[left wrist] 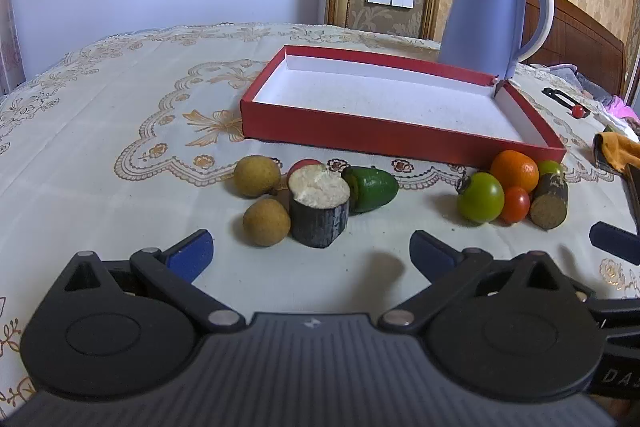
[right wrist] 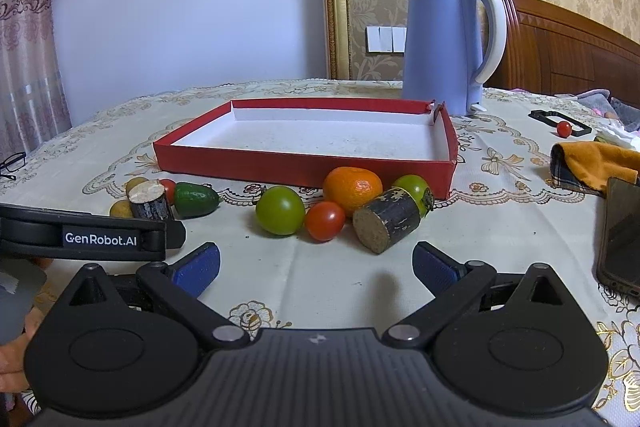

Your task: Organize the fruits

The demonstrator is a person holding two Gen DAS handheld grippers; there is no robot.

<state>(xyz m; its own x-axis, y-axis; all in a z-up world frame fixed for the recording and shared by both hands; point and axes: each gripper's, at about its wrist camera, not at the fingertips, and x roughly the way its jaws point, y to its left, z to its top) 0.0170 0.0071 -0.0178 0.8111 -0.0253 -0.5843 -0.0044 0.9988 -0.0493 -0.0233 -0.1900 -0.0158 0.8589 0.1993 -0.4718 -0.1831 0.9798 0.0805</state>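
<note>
Wallpapered bedroom, lace-clothed table (right wrist: pixel 120 131). Red tray (right wrist: pixel 304 167) straight ahead of both grippers, nothing in it: sorting not begun, by my reading. All fruit (right wrist: pixel 280 211) lies between grippers and tray. Left gripper (left wrist: pixel 312 251) and right gripper (right wrist: pixel 316 263) both spread wide, holding nothing. Fruit behind the dark cut stump (left wrist: pixel 320 211) partly hidden.

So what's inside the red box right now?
Nothing visible: the red box shows only its bare white floor in both views, and all the fruit lies on the tablecloth in front. The near wall hides a thin strip of floor just behind it.
</note>
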